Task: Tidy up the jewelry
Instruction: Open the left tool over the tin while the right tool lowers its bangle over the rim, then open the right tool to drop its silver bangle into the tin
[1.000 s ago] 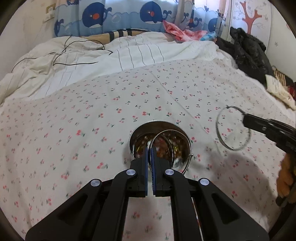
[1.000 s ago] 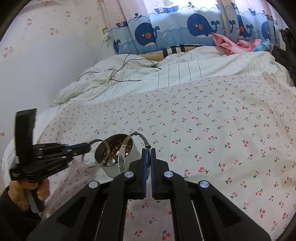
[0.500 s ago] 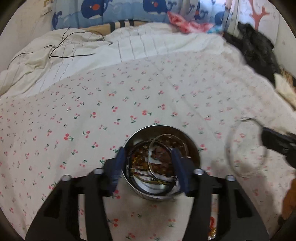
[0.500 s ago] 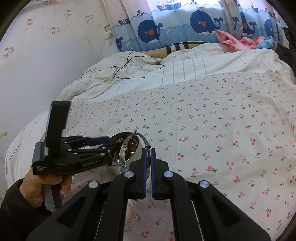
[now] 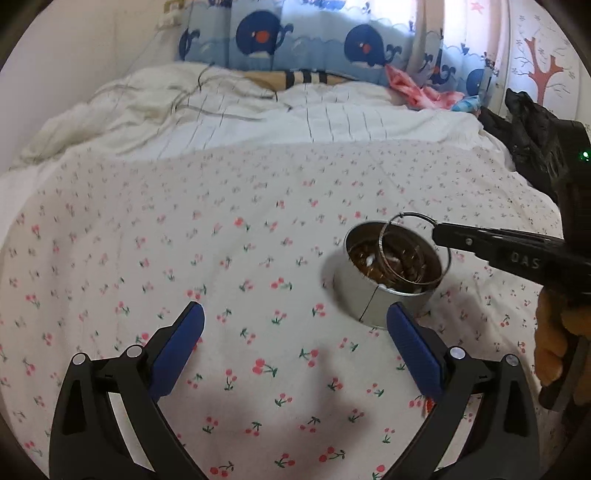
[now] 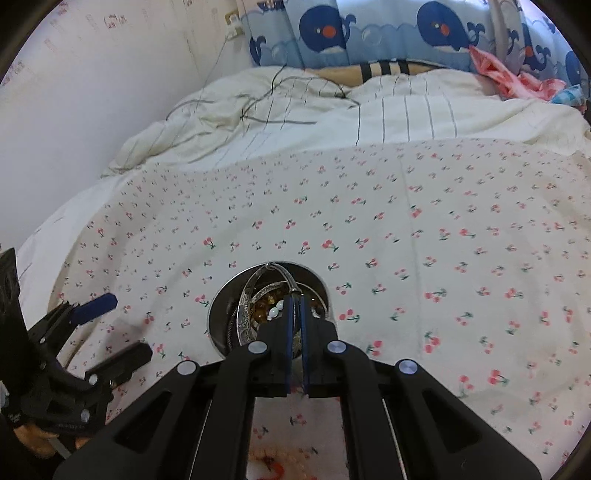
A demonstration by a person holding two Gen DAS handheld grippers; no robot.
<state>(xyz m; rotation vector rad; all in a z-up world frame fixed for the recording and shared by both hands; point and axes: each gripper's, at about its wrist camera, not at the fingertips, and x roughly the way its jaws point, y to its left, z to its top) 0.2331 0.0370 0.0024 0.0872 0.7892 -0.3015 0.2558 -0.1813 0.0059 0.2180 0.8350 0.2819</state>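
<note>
Bed: the bed [image 5: 258,206] has a white sheet with little red cherries on it. It carries everything here.
Tin: a round shiny tin [image 5: 384,284] stands upright on the sheet, in the middle part of the bed and closer to the near edge. Inside it are brown beads, a few white beads and some silver rings.
Bangle: a thin silver bangle [image 5: 448,254] is held up on its edge, partly over the open top of the tin. You cannot tell if it touches the tin's rim.
Right gripper: the right gripper [image 6: 294,299] has its two fingers almost together, and they pinch the bangle. From its own camera it is right above the tin's mouth.
Left gripper: the left gripper [image 5: 295,314] has its blue fingers [image 5: 177,350] spread wide and holds nothing. It hangs over the bare sheet, just beside the tin, on the near side.
Far end of the bed: a white striped blanket [image 6: 369,110] lies bunched up there, below a blue curtain [image 6: 369,33] with whales.
</note>
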